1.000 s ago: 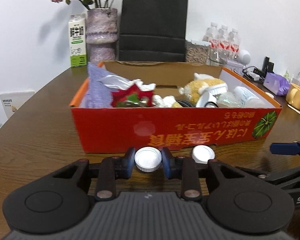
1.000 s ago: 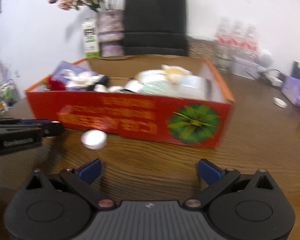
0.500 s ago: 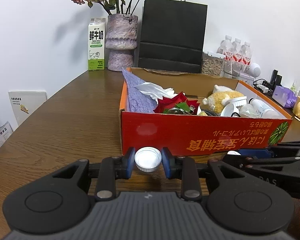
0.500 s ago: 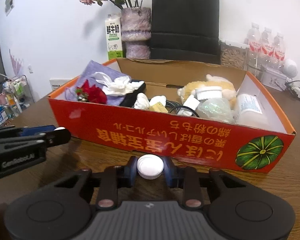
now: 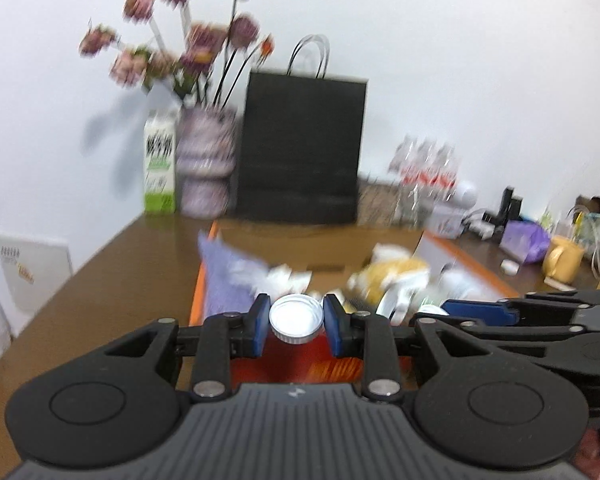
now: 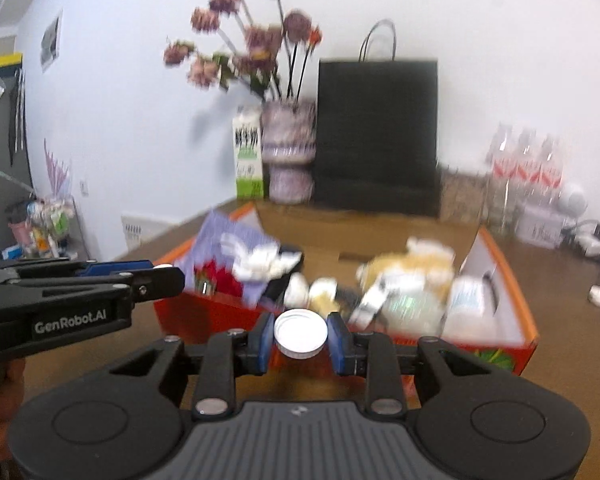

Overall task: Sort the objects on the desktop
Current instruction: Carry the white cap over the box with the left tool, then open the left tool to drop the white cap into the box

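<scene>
- Left gripper (image 5: 296, 325) held above the near wall of the red box (image 5: 300, 354), blue fingers (image 5: 260, 322) clamped on a white cap (image 5: 296, 319) at both sides.
- Right gripper (image 6: 301, 334) held likewise, fingers (image 6: 337, 340) pressed against a second white cap (image 6: 300, 333), just above the box's near edge (image 6: 460, 346).
- Both caps seen with the open underside toward the camera, clear of the bench (image 5: 112, 280).
- Box packed with a purple cloth (image 5: 224, 280), white tissue (image 6: 264, 260), a red flower (image 6: 216, 278), a yellow plush toy (image 6: 412, 266) and some pale containers too blurred to tell apart.
- Right gripper visible in the left view at far right (image 5: 472, 312), a white cap edge showing at its tip; left gripper visible in the right view at far left (image 6: 156, 274).
- Behind the box: black paper bag (image 5: 300, 148), vase of dried flowers (image 5: 206, 168), milk carton (image 5: 159, 162), water bottles (image 5: 424, 164).
- Yellow mug (image 5: 562, 259) at the bench's right end.
</scene>
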`<state>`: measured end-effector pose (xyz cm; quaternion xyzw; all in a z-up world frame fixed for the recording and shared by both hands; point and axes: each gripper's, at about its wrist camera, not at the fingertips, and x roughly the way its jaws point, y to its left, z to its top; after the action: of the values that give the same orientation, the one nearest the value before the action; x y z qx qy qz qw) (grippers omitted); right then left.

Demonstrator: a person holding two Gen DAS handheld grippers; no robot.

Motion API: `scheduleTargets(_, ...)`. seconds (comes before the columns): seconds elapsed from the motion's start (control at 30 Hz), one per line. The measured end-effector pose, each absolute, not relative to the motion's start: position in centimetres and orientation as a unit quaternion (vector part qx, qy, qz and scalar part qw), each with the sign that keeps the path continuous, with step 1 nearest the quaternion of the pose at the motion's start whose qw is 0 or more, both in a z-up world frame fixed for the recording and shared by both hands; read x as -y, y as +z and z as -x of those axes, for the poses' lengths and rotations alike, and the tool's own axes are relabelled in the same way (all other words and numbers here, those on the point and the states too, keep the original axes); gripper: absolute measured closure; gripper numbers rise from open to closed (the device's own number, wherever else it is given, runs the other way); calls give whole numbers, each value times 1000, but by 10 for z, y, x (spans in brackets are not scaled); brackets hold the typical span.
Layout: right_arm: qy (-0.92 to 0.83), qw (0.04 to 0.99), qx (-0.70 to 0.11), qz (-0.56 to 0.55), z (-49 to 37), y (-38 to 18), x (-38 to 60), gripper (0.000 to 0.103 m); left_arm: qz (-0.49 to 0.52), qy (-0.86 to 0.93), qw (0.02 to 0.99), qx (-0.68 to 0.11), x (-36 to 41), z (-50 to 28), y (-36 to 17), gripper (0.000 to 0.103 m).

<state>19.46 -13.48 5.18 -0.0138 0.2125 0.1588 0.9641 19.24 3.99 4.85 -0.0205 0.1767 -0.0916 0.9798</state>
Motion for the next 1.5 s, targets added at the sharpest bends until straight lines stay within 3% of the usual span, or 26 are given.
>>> scheduleTargets(0.3, 143, 975, -173, 6, -226, 74, 145, 76, 16, -97, 987, -129, -8, -226, 78, 74)
scheduleTargets(0.7, 140, 971, -192, -20, -283, 37, 161, 76, 2, -62, 983, -171, 0, -287, 35, 74)
scheduleTargets(1.33, 130, 972, -195, -7, -281, 29, 160, 76, -26, -53, 985, -164, 6, -285, 21, 73)
scheduleTargets(1.4, 129, 972, -195, -7, -280, 29, 161, 75, -27, -50, 985, -163, 7, -284, 22, 69)
scheduleTargets(1.47, 124, 974, -192, -7, -279, 30, 162, 72, -28, -46, 986, -157, 6, -282, 23, 48)
scheduleTargets(1.5, 122, 974, -191, -7, -278, 31, 163, 68, -28, -44, 987, -151, 6, -280, 24, 45)
